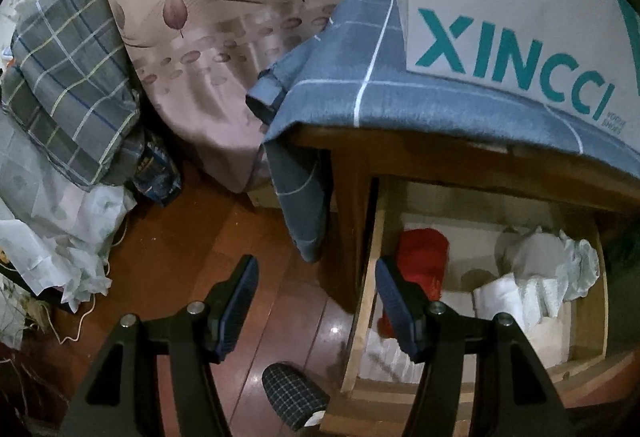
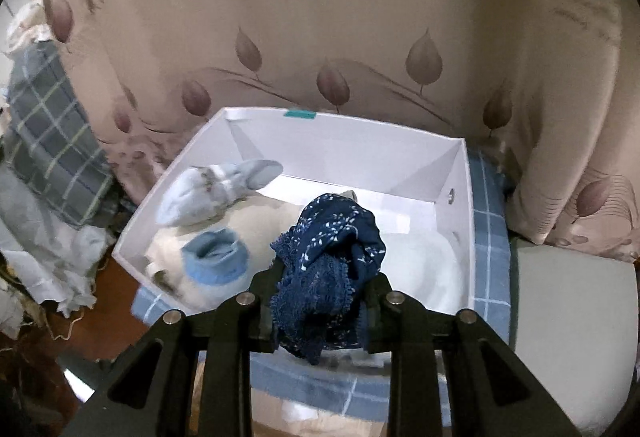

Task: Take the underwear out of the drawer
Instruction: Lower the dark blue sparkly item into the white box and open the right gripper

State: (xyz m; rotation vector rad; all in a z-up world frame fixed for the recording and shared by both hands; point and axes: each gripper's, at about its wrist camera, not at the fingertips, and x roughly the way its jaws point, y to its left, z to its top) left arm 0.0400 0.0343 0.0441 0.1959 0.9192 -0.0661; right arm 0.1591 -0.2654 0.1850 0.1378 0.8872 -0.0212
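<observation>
The right gripper pinches a bunched navy lace-trimmed underwear piece above the near edge of the white cardboard box, likely to drop it there. The left gripper hangs half-open and empty over the open wooden drawer.

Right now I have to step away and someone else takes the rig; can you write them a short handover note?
Right gripper: shut on the navy lace underwear, held above the white box on the blue cloth.
Left gripper: open, empty, over the open drawer's left edge.
Box already holds light blue socks.
Drawer shows a red item and white crumpled things.
Left: release the underwear, probably into the box; check the drawer for more.
</observation>
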